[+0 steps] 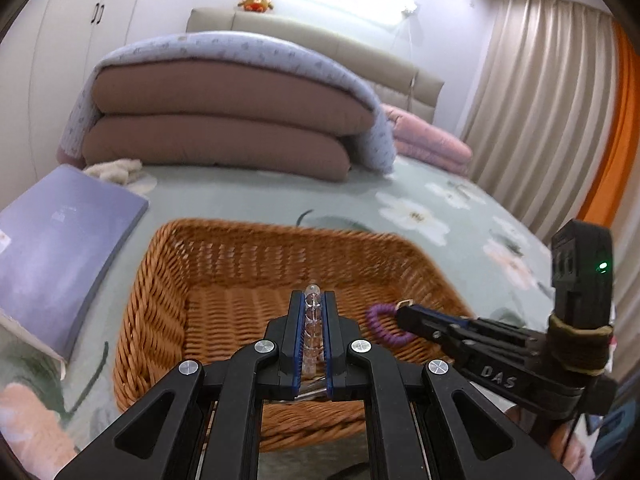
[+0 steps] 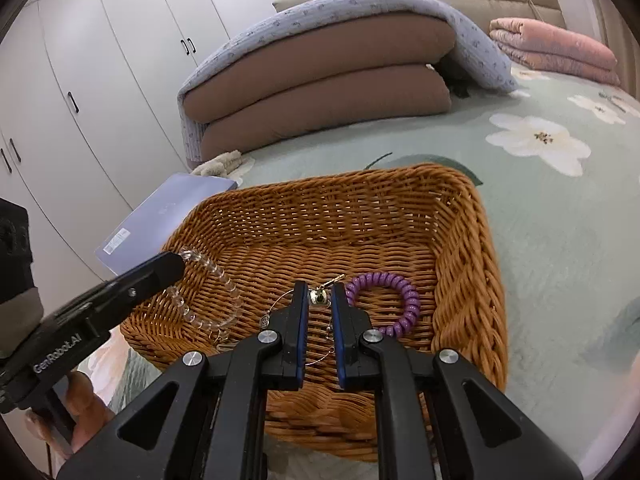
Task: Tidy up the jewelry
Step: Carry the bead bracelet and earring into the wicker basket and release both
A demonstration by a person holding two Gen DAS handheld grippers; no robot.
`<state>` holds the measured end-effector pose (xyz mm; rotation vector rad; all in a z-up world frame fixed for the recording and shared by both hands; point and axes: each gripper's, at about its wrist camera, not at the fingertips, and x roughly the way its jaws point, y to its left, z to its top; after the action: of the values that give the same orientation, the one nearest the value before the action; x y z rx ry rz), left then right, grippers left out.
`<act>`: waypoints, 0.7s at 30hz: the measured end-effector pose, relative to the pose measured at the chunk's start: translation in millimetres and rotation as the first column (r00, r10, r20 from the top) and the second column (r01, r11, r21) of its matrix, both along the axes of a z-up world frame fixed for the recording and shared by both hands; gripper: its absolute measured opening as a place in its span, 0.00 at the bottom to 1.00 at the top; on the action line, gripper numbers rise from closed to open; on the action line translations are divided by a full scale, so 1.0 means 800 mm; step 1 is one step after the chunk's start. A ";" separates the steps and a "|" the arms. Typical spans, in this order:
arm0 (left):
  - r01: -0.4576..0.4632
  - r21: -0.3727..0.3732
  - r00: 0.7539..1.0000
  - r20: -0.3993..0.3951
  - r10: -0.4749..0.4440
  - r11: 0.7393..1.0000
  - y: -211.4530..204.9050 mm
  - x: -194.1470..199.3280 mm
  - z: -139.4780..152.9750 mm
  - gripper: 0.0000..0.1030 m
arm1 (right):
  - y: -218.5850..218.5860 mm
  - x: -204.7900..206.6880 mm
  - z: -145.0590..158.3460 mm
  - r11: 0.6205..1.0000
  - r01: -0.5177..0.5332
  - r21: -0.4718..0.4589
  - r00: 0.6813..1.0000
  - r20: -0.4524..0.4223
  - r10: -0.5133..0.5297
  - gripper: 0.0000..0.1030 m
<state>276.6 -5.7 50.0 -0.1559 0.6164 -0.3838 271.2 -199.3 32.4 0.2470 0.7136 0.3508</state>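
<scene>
Clear glass-bead bracelet (image 2: 208,292) hangs over wicker basket (image 2: 460,216).

Basket (image 2: 460,240) sits on the bed (image 2: 560,220). Book (image 2: 180,208) lies left of the basket; folded quilts (image 2: 320,92) are stacked behind the basket.

We see an orange-brown woven basket (image 2: 460,216) at centre frame on a pale green bedspread (image 2: 560,240) printed with white flowers. Lower centre, a purple coil bracelet (image 2: 400,288); lower left, clear beads (image 2: 224,280). Upper centre, brown folded quilts (image 2: 320,80) under lavender speckled cloth.
</scene>
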 end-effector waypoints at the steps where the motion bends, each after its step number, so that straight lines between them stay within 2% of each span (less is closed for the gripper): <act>1: -0.003 -0.006 1.000 -0.008 0.003 1.000 0.002 0.003 -0.002 0.07 | 0.000 0.001 -0.001 1.000 0.000 0.000 1.000 -0.001 0.000 0.13; 7: -0.020 0.002 1.000 -0.019 0.020 1.000 0.002 0.008 -0.008 0.07 | 0.002 0.006 -0.009 1.000 -0.016 0.001 1.000 0.000 0.016 0.14; 11: -0.024 -0.020 0.999 -0.043 0.023 1.000 0.009 0.010 -0.010 0.09 | 0.000 0.003 -0.007 0.999 -0.028 0.028 0.999 0.017 0.027 0.21; 14: -0.045 -0.045 0.999 -0.032 0.043 0.998 0.018 0.007 -0.006 0.21 | -0.006 -0.001 -0.005 0.999 -0.013 0.038 0.999 0.031 0.012 0.25; 16: -0.058 -0.056 0.998 -0.024 0.057 0.997 0.023 0.006 -0.005 0.33 | -0.010 -0.002 -0.005 0.999 -0.009 0.049 0.999 0.034 0.007 0.25; 18: -0.064 -0.071 0.998 -0.021 0.063 0.995 0.027 0.003 -0.004 0.38 | -0.012 -0.004 -0.004 0.999 0.002 0.044 0.999 0.042 -0.004 0.25; 21: -0.067 -0.076 0.998 -0.014 0.066 0.995 0.030 0.000 -0.002 0.38 | -0.010 -0.010 0.001 1.000 0.015 0.018 0.998 0.065 -0.017 0.25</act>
<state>276.5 17.9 48.1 -0.2510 0.6067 -0.3423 263.2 -207.3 33.1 0.2565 0.6447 0.3483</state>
